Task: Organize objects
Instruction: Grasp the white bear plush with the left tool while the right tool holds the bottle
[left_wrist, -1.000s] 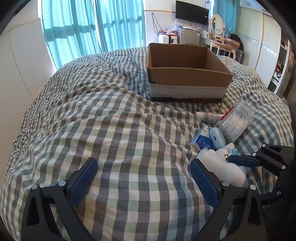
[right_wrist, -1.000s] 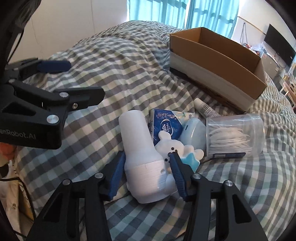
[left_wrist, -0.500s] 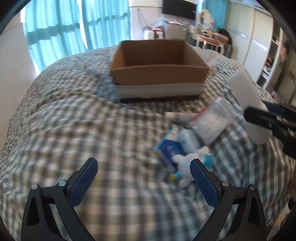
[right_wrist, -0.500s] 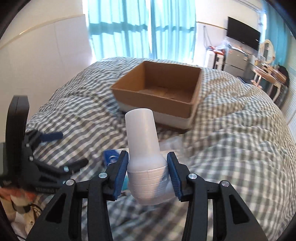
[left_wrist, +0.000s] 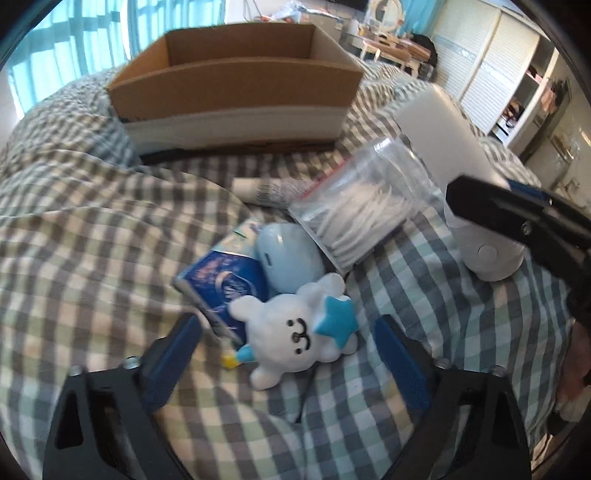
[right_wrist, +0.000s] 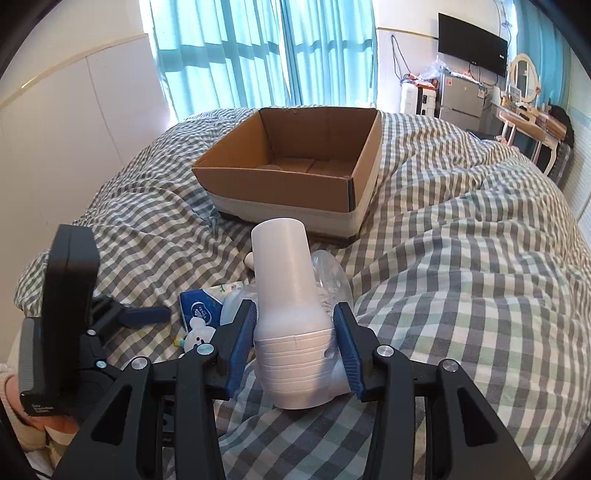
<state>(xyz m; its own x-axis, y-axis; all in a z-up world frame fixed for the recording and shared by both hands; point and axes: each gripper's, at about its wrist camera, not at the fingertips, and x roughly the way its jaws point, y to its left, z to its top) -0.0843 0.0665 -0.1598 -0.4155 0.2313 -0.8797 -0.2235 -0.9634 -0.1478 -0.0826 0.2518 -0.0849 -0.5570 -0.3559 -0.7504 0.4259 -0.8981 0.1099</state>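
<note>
My right gripper (right_wrist: 293, 339) is shut on a white hair dryer (right_wrist: 286, 295) and holds it above the bed, nozzle toward the open cardboard box (right_wrist: 295, 177). The dryer also shows at the right of the left wrist view (left_wrist: 450, 155). My left gripper (left_wrist: 288, 350) is open around a white plush toy with a blue star (left_wrist: 295, 332); its pads do not touch it. Beside the toy lie a blue tissue pack (left_wrist: 225, 280), a pale blue case (left_wrist: 288, 254), a clear tub of cotton swabs (left_wrist: 365, 206) and a small tube (left_wrist: 266, 188).
Everything lies on a rumpled checked duvet (right_wrist: 461, 258). A white wall panel (right_wrist: 74, 129) and teal curtains (right_wrist: 258, 55) stand behind the bed. A dressing table, fridge and TV (right_wrist: 472, 40) are at the far right.
My right gripper closed on the hair dryer and lifted it off the pile toward the box. My left gripper moved right and forward until it straddled the plush toy.
</note>
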